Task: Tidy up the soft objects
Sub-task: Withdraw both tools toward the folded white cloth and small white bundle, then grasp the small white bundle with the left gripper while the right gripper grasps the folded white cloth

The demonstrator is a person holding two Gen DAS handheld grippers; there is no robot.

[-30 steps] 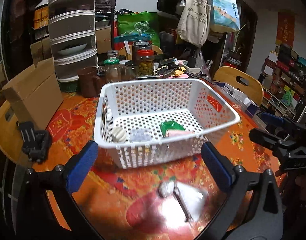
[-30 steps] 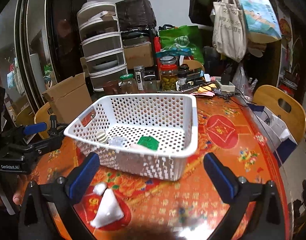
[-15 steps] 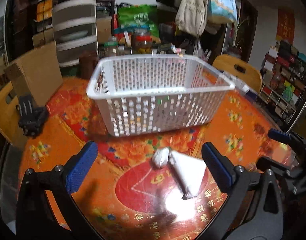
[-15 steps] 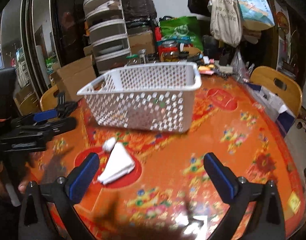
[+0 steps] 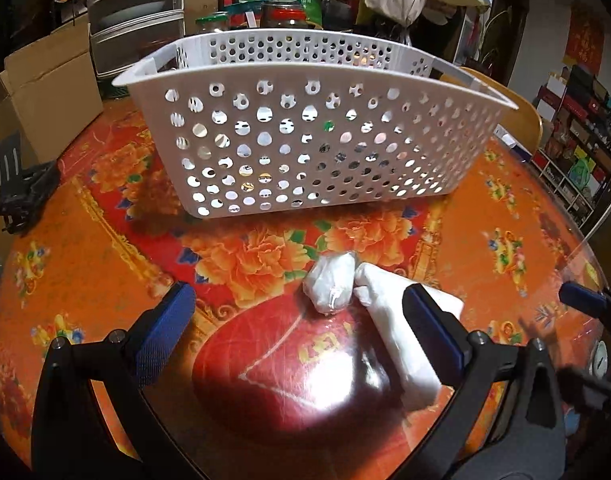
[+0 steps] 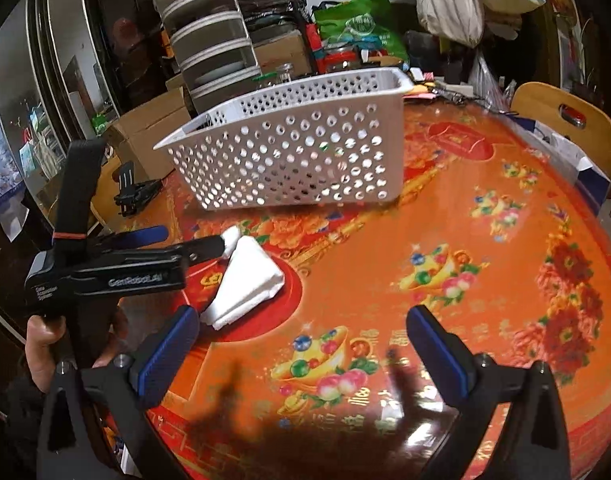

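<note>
From your left wrist, the left gripper (image 5: 301,330) is spread wide around a small wrapped bundle (image 5: 331,282) touching a folded white cloth (image 5: 401,332), near the basket (image 5: 313,136). From your right wrist, the right gripper (image 6: 303,350) gapes over bare tablecloth (image 6: 445,240), the cloth (image 6: 247,282) off left.

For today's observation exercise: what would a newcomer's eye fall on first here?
The white perforated basket stands mid-table on the vivid red-orange floral tablecloth. In front of it lie a small wrapped bundle and a folded white cloth, with the open left claw just above them.
</note>
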